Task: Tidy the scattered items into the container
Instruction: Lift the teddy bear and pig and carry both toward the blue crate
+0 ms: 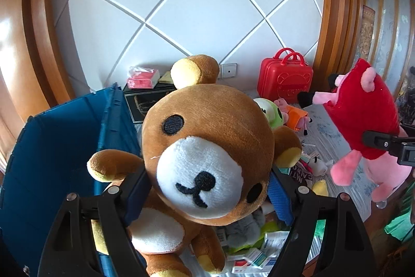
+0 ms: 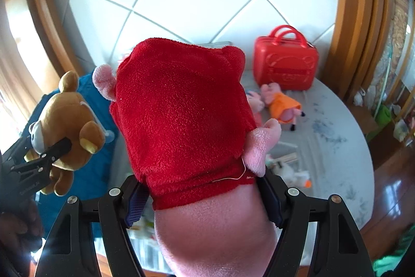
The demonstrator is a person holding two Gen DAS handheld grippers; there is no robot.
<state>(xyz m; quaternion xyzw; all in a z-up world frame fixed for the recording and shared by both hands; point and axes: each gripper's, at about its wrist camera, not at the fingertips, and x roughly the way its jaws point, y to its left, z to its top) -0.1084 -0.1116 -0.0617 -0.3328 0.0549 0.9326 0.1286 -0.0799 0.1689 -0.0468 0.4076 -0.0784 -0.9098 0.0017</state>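
My left gripper is shut on a brown teddy bear and holds it up in the air, right of the blue container. The bear also shows in the right wrist view, in front of the blue container. My right gripper is shut on a large pink pig plush in a red dress, held above the table; it shows at the right of the left wrist view. Small plush toys and packets lie scattered on the table.
A red toy suitcase stands at the back of the grey table by the white panelled wall. A black box with a pink packet on top stands behind the container. Wooden frames flank the wall.
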